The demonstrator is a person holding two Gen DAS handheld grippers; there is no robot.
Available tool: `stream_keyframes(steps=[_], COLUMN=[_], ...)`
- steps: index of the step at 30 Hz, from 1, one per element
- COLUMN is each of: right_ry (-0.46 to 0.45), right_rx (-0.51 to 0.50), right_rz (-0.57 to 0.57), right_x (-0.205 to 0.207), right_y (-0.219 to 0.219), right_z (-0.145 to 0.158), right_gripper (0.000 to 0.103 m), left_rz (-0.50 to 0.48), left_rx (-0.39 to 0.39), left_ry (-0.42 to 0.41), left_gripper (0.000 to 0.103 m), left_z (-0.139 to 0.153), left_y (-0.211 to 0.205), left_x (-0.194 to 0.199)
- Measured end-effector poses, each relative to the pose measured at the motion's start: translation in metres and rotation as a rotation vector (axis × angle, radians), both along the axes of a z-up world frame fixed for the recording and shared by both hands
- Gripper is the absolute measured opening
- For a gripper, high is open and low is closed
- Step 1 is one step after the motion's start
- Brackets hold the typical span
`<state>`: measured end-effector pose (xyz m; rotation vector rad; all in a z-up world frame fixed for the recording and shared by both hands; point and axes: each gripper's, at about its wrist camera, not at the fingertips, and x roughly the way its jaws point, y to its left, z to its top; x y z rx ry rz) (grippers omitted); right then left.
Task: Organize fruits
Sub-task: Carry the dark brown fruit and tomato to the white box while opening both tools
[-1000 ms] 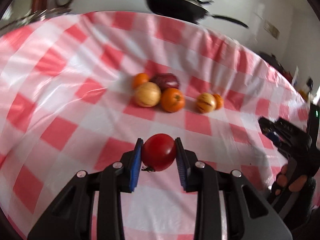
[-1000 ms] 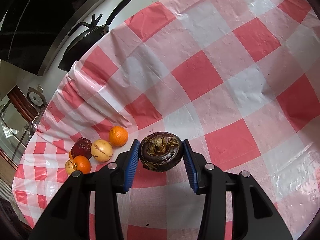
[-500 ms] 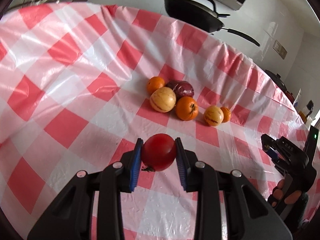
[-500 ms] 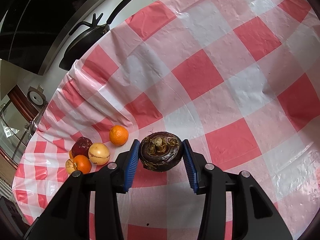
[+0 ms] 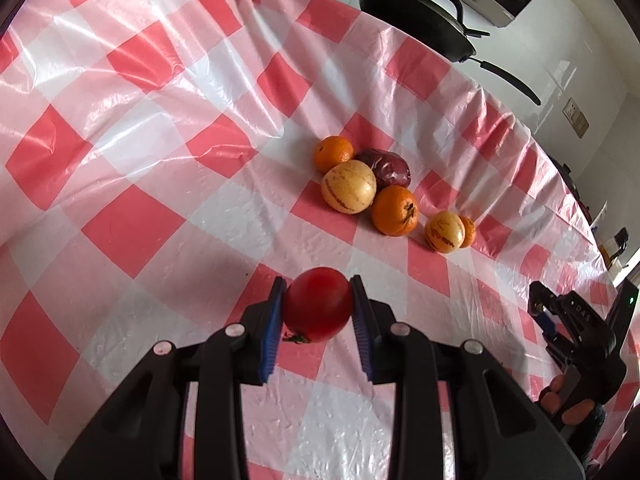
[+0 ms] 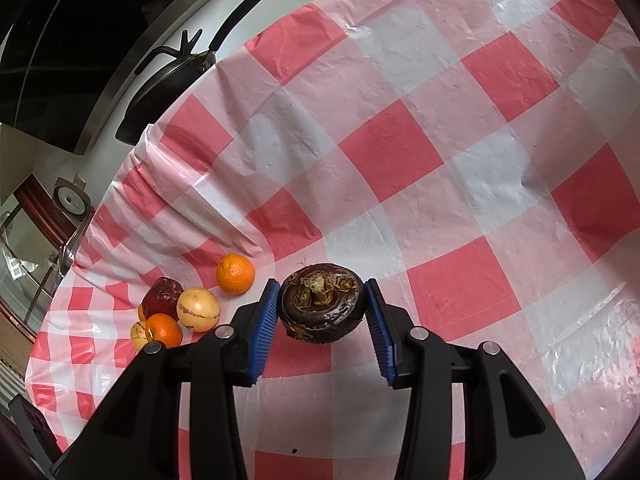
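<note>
Carrying is the step in hand; the left hand-held gripper is clamped on a tomato, the right hand-held gripper on a dark wrinkled fruit, both above the desk; next, set each beside the fruit pile; open cloth all round, edge beyond

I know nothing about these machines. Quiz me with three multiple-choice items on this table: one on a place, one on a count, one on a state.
1. Where is the black pan?
A. among the fruit
B. beyond the table's far edge
C. in the tongs

2. How many fruits lie in the cluster?
A. three
B. six
C. nine

3. What are the left tongs doing?
A. clamping a red tomato
B. standing open and empty
C. resting on an orange

Answers: 1 B, it sits past the checked cloth. 2 B, three oranges, two yellow striped fruits, one dark red. 3 A, both blue pads press on it.
</note>
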<state>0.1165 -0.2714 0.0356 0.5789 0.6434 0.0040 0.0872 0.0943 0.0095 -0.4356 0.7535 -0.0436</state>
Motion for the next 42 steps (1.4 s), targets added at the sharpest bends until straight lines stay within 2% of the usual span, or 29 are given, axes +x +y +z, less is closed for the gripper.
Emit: stream_keyframes(steps=[8, 11, 16, 20, 23, 28, 37, 42], right_ry=[0.016, 0.026, 0.086, 0.081, 0.074, 0.049, 0.047, 0.034], right_rx=[-0.002, -0.004, -0.012, 0.023, 0.005, -0.038, -0.132, -0.174], right_rz=[-0.006, 0.000, 0.040, 0.106, 0.181, 0.297, 0.454, 0.543], right_x=[0.003, 0.005, 0.000, -0.034, -0.061, -0.107, -0.175, -0.203], right_y=[-0.001, 0.001, 0.016, 0.044, 0.077, 0.129, 0.186, 0.217], right_z=[-0.001, -0.002, -0.005, -0.005, -0.003, 0.001, 0.006, 0.008], right_gripper=[0.043, 0.043, 0.043, 0.043, 0.043, 0.043, 0.043, 0.043], left_rz=[0.052, 0.081, 0.066, 0.073, 0.078, 0.061, 0.047, 0.044], left_rx=[-0.074, -0.098, -0.047, -0.086, -0.110, -0.086, -0.022, -0.025], left_ry=[-0.011, -0.038, -0.054, -0.038, -0.032, -0.031, -0.046, -0.081], left_gripper=[0.032, 0.032, 0.032, 0.032, 0.032, 0.032, 0.032, 0.032], left_z=[-0.001, 0.001, 0.006, 0.004, 0.003, 0.004, 0.007, 0.010], left_y=[0.014, 0.019, 0.011, 0.014, 0.015, 0.017, 0.038, 0.060], left_x=[-0.002, -0.006, -0.012, -0.032, -0.053, -0.099, -0.175, -0.209])
